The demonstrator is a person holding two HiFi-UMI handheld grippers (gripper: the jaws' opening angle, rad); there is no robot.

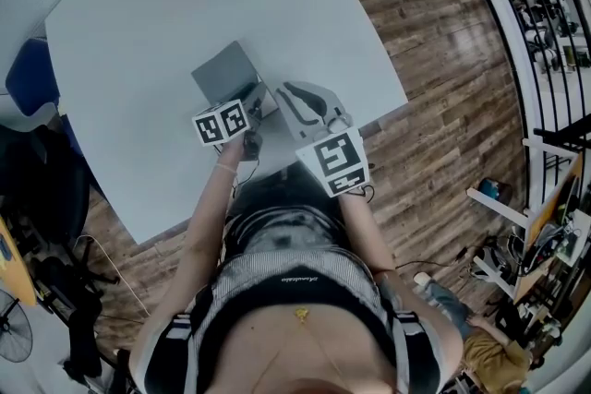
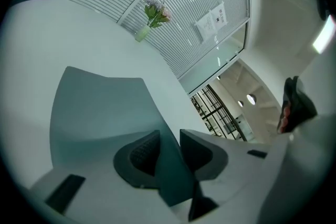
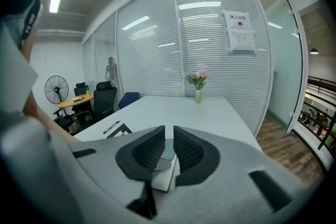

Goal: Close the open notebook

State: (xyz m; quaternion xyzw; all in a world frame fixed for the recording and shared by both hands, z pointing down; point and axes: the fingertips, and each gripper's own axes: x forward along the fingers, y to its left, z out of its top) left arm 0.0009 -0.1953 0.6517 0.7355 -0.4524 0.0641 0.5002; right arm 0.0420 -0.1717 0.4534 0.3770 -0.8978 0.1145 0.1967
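On table (image 1: 138,32), near your edge: notebook (image 1: 224,72), grey cover (image 2: 100,107) raised, tilted. Your left gripper (image 2: 169,147) clamps cover edge between both jaws. Your right gripper (image 3: 169,147) sits just right of it, jaws slit apart, gripping nothing; notebook pages lie just below its tips.

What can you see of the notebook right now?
The notebook is thin, with a plain grey-teal cover, card or plastic by its look, and white pages. It lies partly open near the person's edge of the white table. Its cover stands lifted and tilted, pinched at its edge in the left gripper's jaws. The pages' corner shows below the right gripper, whose jaws stand narrowly apart; contact there is unclear.
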